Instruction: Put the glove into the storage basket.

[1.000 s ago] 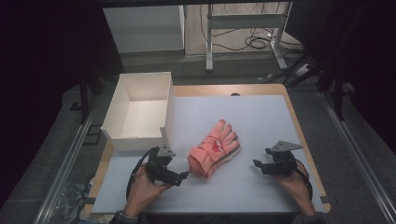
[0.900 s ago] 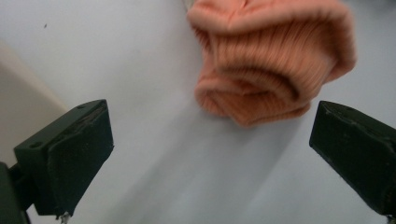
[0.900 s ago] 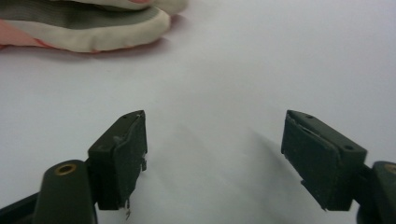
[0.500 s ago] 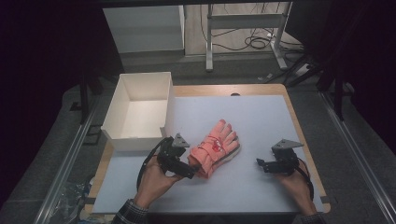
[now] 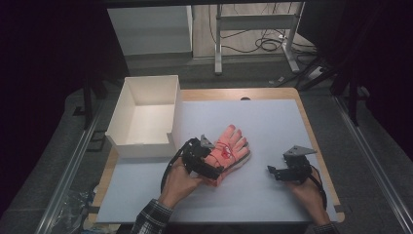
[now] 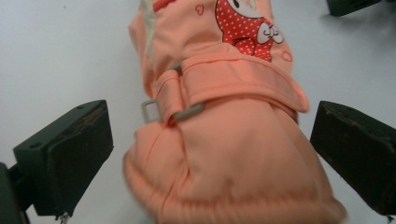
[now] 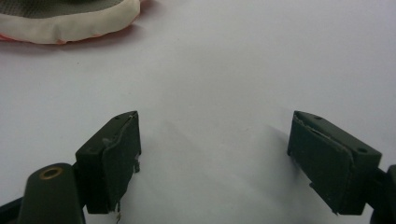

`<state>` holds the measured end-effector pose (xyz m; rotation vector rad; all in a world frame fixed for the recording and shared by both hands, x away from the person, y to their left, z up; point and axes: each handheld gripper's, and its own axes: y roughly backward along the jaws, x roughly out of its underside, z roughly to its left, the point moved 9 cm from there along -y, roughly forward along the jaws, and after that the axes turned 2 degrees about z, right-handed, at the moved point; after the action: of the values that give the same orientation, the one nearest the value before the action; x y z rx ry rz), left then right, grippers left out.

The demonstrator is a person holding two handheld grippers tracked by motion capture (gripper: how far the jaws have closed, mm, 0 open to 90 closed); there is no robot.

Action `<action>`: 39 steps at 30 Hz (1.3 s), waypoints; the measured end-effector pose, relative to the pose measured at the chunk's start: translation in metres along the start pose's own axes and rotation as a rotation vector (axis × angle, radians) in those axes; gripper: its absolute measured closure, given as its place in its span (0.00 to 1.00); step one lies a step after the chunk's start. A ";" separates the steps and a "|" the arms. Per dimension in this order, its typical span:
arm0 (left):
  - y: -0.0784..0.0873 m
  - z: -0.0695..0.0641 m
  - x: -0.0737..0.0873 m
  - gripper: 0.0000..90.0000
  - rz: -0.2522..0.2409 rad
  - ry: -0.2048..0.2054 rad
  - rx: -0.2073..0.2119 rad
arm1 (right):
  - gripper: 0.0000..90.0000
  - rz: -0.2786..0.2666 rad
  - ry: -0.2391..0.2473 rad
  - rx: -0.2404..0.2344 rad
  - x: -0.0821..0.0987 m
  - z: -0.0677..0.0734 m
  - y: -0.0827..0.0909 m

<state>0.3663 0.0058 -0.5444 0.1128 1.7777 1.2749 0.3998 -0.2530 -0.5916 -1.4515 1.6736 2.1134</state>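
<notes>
The left gripper [image 6: 205,154] stands with its black jaws spread wide on either side of the cuff of the padded, peach-coloured fabric glove [image 6: 224,140], neither pad pressing on it yet. If they close this low, I'd guess the puffy, slippery cuff could bulge out and slip, or the pads could snag the small grey metal buckle [image 6: 152,111] on the wrist strap (it sits right by one jaw). The glove lies flat on the pale table mat [image 5: 272,122], just right of the open white rectangular box [image 5: 146,95]. The right gripper [image 5: 278,171] rests apart, gaping over bare mat.
</notes>
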 end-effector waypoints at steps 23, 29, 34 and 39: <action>-0.054 -0.014 0.025 0.10 0.171 -0.002 0.005 | 0.20 0.000 0.000 0.001 0.000 0.000 0.000; -0.046 -0.018 0.022 0.36 0.180 -0.036 -0.001 | 0.19 0.000 0.001 0.001 0.000 0.000 0.000; -0.040 -0.016 0.020 0.48 0.161 -0.032 0.042 | 0.20 -0.001 0.001 0.001 0.000 0.000 0.000; -0.036 -0.013 0.018 0.52 0.155 -0.037 0.070 | 0.20 -0.001 0.001 0.001 0.000 0.000 0.000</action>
<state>0.3613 -0.0100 -0.5836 0.3174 1.8109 1.3105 0.3996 -0.2530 -0.5918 -1.4529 1.6737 2.1118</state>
